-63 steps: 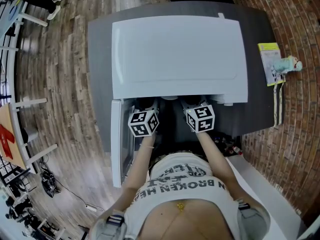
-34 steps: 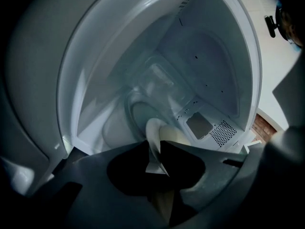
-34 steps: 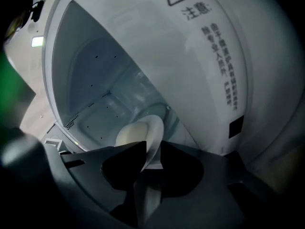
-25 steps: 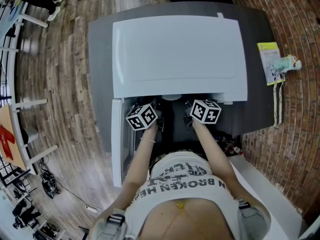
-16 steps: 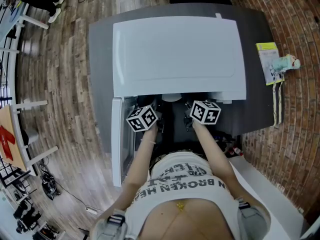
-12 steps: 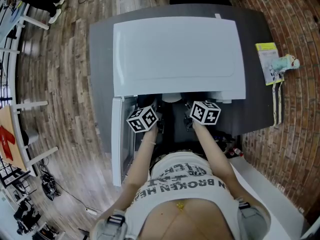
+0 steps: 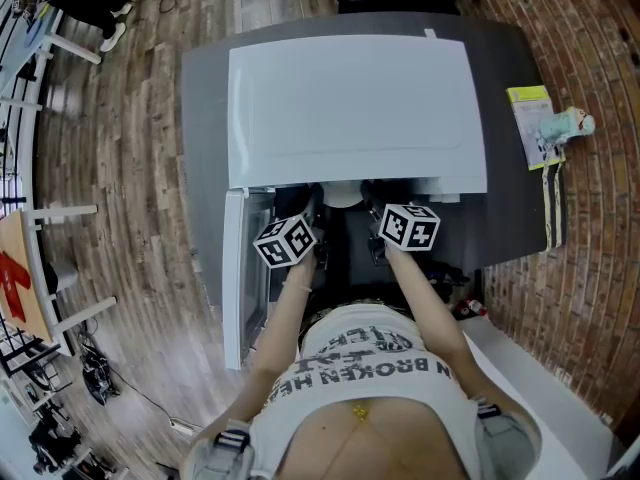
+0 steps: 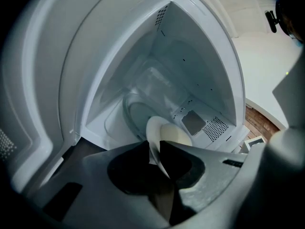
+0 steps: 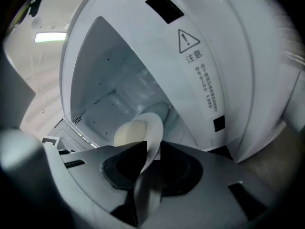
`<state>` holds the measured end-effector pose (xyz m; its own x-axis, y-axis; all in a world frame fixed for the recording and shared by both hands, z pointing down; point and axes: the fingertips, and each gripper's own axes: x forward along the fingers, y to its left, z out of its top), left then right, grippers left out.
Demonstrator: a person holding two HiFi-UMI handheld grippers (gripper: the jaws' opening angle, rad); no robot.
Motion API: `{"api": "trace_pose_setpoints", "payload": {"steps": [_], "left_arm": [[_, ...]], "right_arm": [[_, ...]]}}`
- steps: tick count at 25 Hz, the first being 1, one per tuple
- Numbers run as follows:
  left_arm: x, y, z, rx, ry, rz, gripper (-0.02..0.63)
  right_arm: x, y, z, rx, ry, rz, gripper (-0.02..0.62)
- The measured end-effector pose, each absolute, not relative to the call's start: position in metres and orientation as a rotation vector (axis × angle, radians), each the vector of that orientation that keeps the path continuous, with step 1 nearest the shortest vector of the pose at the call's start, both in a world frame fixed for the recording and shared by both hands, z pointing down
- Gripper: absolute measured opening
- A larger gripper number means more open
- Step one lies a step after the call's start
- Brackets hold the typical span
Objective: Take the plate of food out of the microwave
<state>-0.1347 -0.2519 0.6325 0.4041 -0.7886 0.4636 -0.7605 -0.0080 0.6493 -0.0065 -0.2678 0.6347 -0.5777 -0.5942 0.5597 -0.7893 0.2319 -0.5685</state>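
A white microwave (image 7: 355,108) sits on a dark grey desk (image 7: 200,118), and its door (image 7: 232,268) hangs wide open off the microwave's left side. A person stands at the microwave's front with both arms reaching toward the opening.

The left gripper (image 8: 153,149) is clenched on the rim of a white plate (image 8: 155,130). The thin edge is pinched between its two dark jaws on the side nearer the open door. The right gripper (image 9: 152,149) grasps the opposite rim of the same plate in the same way, on the side nearer the microwave's control panel.

A pale, rounded mound of food (image 8: 175,135) lies on the plate between the two grips. The plate is at the mouth of the microwave's cavity. From the head view only a sliver of its rim peeks out below the microwave's top front edge, between the two marker cubes.

Deeper inside the cavity, behind the plate, lies the glass turntable (image 8: 136,113). Whether the plate touches it cannot be told. A warning label (image 9: 198,66) with a triangle sign is on the microwave's front frame, just right of the opening.

Well to the right of the microwave, at the desk's edge, a yellow-green booklet (image 7: 530,118) lies with a small pale-green toy (image 7: 568,125) just beside it. A plank floor (image 7: 120,168) spreads out to the microwave's left.
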Motion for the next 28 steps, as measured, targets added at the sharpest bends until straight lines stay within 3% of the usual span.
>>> {"api": "trace_pose_setpoints", "payload": {"steps": [28], "left_arm": [[-0.129,-0.209,0.623,1.785,-1.342,-0.015,0.075]], "right_arm": [[-0.001,-0.225,0.625,1.322,-2.268,1.239,0.087]]}}
